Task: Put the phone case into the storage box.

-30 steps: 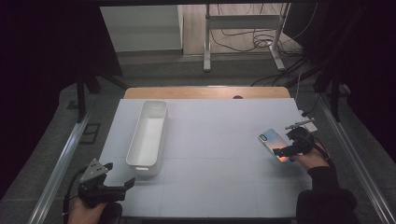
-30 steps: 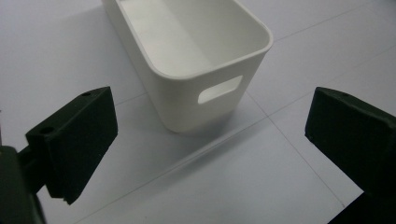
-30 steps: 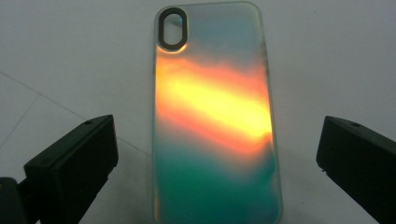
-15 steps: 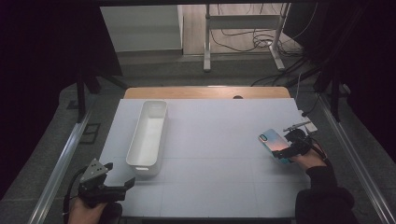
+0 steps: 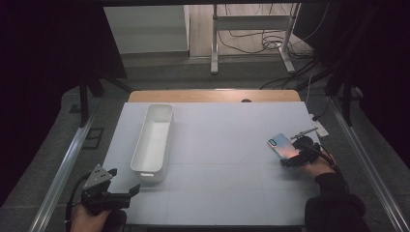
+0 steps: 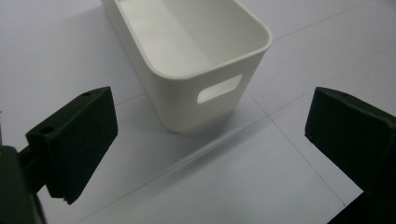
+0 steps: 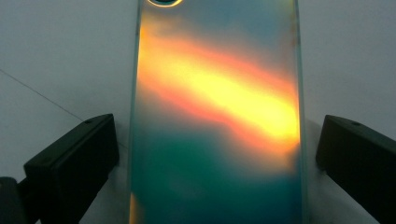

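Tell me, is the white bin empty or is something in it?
Empty. The left gripper view looks into the near end of the bin and shows bare white walls and floor; the high view shows the same along its length.

Open table (image 5: pixel 222 169) between claws; bin (image 5: pixel 153 137) blocks left side.

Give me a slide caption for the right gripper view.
Open right tongs straddle an iridescent orange-and-teal phone lying on the white table.
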`<state>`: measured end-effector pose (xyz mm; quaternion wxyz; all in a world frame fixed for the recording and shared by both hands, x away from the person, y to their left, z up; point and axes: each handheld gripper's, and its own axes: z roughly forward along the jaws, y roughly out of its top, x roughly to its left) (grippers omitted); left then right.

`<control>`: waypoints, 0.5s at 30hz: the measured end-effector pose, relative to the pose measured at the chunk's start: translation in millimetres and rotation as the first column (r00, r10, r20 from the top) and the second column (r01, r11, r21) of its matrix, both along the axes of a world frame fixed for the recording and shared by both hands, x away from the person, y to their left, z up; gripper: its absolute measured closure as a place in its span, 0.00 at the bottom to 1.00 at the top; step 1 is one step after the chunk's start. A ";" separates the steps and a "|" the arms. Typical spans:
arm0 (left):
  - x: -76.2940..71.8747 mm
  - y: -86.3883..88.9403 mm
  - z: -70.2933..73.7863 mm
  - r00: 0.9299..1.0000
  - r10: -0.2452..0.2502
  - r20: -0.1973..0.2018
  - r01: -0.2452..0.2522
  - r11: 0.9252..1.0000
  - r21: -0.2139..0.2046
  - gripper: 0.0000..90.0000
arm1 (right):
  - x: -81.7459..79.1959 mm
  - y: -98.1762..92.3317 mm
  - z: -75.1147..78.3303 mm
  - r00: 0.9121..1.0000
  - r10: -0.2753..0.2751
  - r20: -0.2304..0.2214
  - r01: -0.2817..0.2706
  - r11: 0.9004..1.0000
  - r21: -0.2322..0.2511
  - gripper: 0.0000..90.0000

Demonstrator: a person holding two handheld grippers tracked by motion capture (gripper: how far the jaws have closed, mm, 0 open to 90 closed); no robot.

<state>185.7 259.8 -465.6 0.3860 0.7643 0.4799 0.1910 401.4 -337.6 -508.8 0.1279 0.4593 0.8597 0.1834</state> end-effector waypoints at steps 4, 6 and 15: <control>0.0 -0.1 0.0 1.000 -0.002 0.001 0.002 1.000 0.002 0.03 | -3.8 2.1 5.2 1.000 0.028 0.003 -0.028 1.000 0.004 0.18; -0.1 -0.4 0.0 1.000 -0.001 0.003 0.001 1.000 0.005 0.03 | -4.5 4.1 6.4 1.000 0.014 0.000 -0.014 1.000 -0.007 0.18; -0.3 1.0 0.2 1.000 0.001 0.005 -0.001 1.000 -0.010 0.03 | -4.7 6.0 7.7 1.000 -0.024 -0.016 0.024 1.000 -0.007 0.19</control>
